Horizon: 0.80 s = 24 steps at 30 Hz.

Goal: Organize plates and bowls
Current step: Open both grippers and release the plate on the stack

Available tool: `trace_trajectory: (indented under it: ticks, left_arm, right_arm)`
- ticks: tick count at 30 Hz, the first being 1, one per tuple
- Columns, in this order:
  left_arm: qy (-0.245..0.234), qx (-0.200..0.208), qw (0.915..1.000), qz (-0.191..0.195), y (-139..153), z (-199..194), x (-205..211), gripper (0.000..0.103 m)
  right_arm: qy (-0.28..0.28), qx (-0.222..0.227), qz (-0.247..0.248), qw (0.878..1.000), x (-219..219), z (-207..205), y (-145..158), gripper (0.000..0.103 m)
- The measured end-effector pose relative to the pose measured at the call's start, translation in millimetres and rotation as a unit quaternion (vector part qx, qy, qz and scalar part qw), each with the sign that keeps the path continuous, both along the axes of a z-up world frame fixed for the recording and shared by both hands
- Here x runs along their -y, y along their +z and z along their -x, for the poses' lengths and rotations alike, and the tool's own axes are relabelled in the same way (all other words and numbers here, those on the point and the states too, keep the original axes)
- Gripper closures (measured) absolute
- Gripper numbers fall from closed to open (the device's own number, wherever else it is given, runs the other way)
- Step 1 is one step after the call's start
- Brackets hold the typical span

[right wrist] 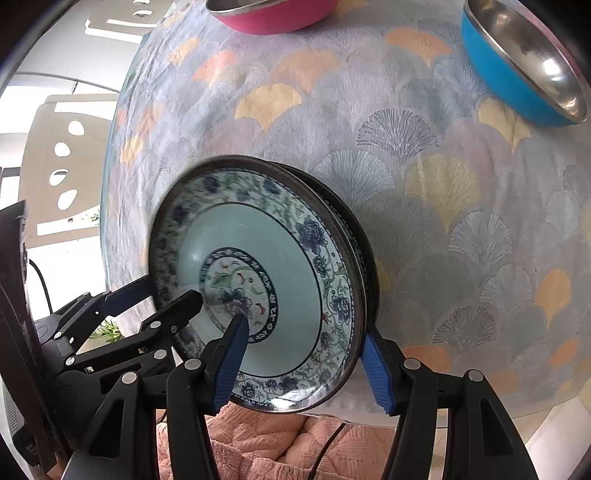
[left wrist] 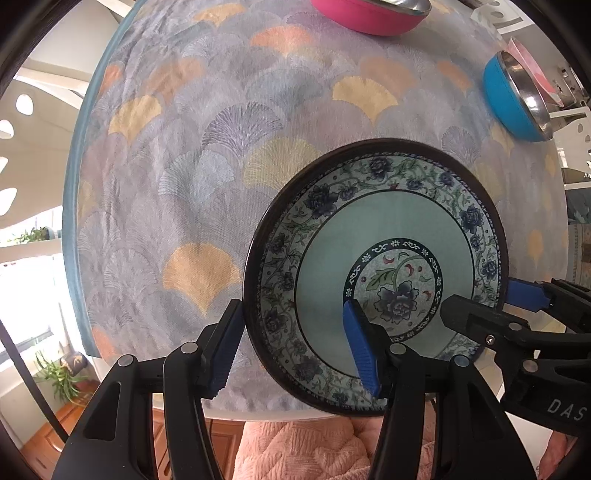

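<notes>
A deep plate (left wrist: 384, 221) with a blue-green flower pattern and a dark rim sits at the near edge of the table. In the right wrist view the flowered plate (right wrist: 258, 236) rests on a second dark-rimmed plate (right wrist: 364, 236). My left gripper (left wrist: 295, 350) straddles its left rim, one pad outside and one inside, shut on it. My right gripper (right wrist: 304, 369) clamps the opposite rim the same way. Each gripper shows in the other's view: the right gripper (left wrist: 491, 301) and the left gripper (right wrist: 162, 295). Further back stand a pink steel-lined bowl (left wrist: 369, 16) and a blue one (left wrist: 517, 99).
The round table wears a fan-patterned cloth (left wrist: 184, 184). The pink bowl (right wrist: 273, 14) and the blue bowl (right wrist: 517, 62) stand at the far side. A person's pink quilted clothing (left wrist: 303, 450) is right below the table edge. White cut-out chairs (right wrist: 62, 155) stand at the left.
</notes>
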State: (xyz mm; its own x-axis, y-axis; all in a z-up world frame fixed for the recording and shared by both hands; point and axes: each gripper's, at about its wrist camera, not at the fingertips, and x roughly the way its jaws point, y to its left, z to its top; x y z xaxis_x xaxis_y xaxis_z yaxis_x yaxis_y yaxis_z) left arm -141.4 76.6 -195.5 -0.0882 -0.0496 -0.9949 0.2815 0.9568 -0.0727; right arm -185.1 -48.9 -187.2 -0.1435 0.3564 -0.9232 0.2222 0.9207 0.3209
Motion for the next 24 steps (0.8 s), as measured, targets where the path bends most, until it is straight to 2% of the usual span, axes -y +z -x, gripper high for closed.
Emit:
trace_trajectory:
  ticks: [11, 15, 18, 24]
  left_arm:
    - [0.002, 0.002, 1.0, 0.001, -3, -2, 3, 0.051]
    - [0.017, -0.002, 0.9999, 0.001, -4, -8, -3, 0.051]
    - [0.031, -0.009, 0.9995, 0.007, -6, -12, -9, 0.051]
    - [0.042, -0.007, 0.9991, 0.002, -6, -24, -23, 0.051]
  right_arm:
    - [-0.015, -0.004, -0.007, 1.0, 7, 2, 4, 0.045]
    - [-0.019, 0.002, 0.01, 1.0, 17, 1, 9, 0.045]
    - [-0.03, 0.004, -0.005, 1.0, 21, 1, 10, 0.045]
    - [-0.024, 0.001, -0.002, 1.0, 17, 1, 9, 0.045]
